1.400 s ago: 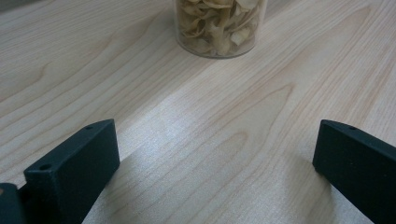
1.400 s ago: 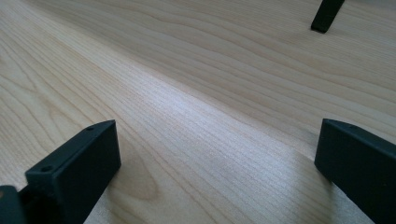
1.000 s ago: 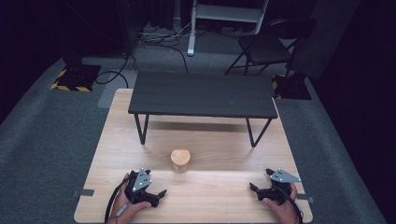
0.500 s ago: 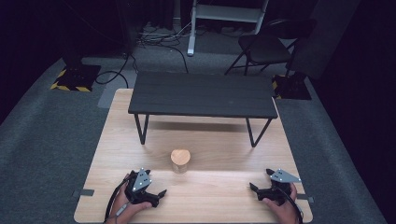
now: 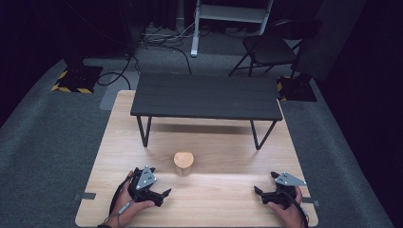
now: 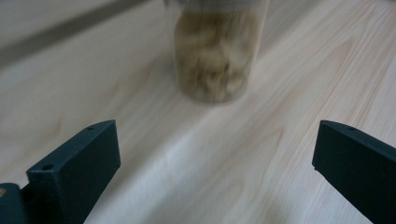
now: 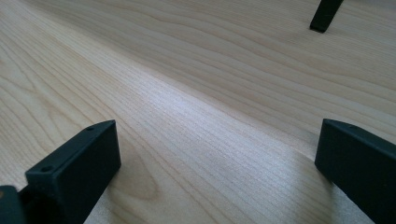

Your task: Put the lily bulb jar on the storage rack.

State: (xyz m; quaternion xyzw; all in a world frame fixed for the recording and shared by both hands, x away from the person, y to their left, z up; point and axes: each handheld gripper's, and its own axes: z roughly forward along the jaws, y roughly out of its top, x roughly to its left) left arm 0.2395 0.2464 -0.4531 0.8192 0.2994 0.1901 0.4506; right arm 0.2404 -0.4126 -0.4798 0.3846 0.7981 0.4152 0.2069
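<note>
On the light wooden bench there is 1 jar with a pale round lid, and it stands upright a little left of the middle of the high view, in front of a low black table that rests on the same bench in the upper half of the frame. The left tongs lie in the lower left of the high view, held in a hand, and their jaws are wide apart with nothing between them. The right tongs lie in the lower right, also wide and empty, and they are well apart from the jar. The important relation is this: the jar is up and slightly to the right of the left tongs, near them, while the right tongs have a long way across the bare wood to reach it. In the left gripper view the jar shows at the upper middle, between the lines of the 2 black jaws but farther ahead, not yet touching, and its pale, unclear content is seen through the clear wall. Its long axis is vertical, so I judge that the jaws could close on its sides if they go straight forward. In the right gripper view there is wood grain and 1 black leg of the table at the upper right.
</note>
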